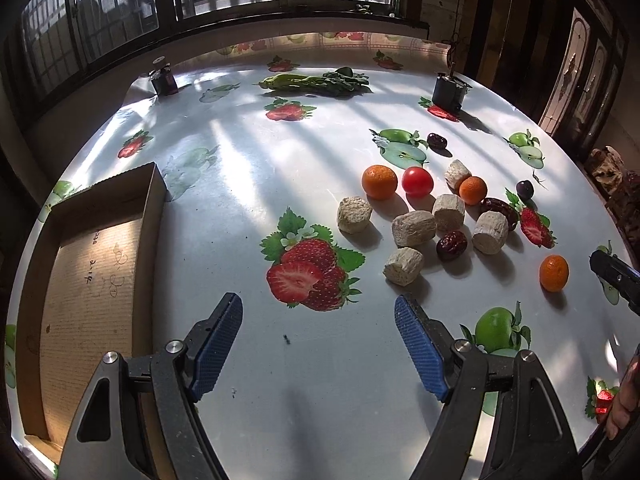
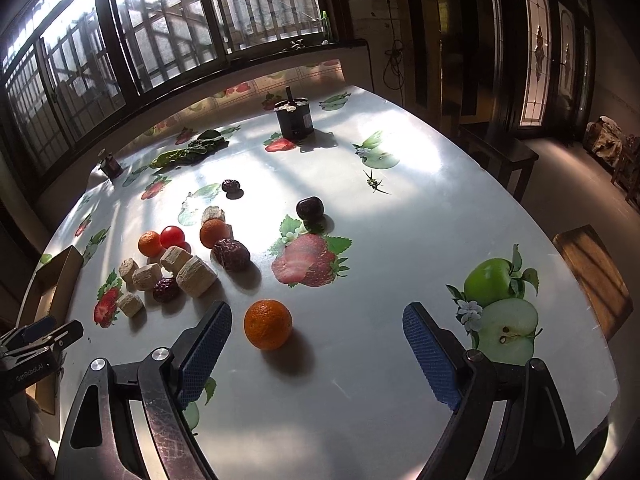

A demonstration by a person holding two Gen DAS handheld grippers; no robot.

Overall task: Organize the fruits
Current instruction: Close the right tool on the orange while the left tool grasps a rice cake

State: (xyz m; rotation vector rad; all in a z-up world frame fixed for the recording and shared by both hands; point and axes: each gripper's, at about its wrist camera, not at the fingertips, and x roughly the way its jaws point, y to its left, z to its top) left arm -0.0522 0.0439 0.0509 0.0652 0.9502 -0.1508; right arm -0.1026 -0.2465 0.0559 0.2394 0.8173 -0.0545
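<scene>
The round orange mandarin (image 2: 268, 330) is seen near eleven o'clock of the empty, wide-apart right claw (image 2: 316, 354), nearer than the equally apart, empty left claw (image 1: 318, 346).

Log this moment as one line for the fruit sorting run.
left gripper open, empty | right gripper open, near orange | cardboard box empty | fruit loose on table

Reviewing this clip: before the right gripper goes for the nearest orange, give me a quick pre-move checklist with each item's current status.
1. Right gripper open, nothing between the pads: ok.
2. Nearest orange lies just ahead of the fingers, apart from the other fruit: ok.
3. Left gripper open, holding nothing: ok.
4. Cardboard box has room inside: ok.
5. Orange centred between the fingers: not ok, it sits toward the left finger.
</scene>
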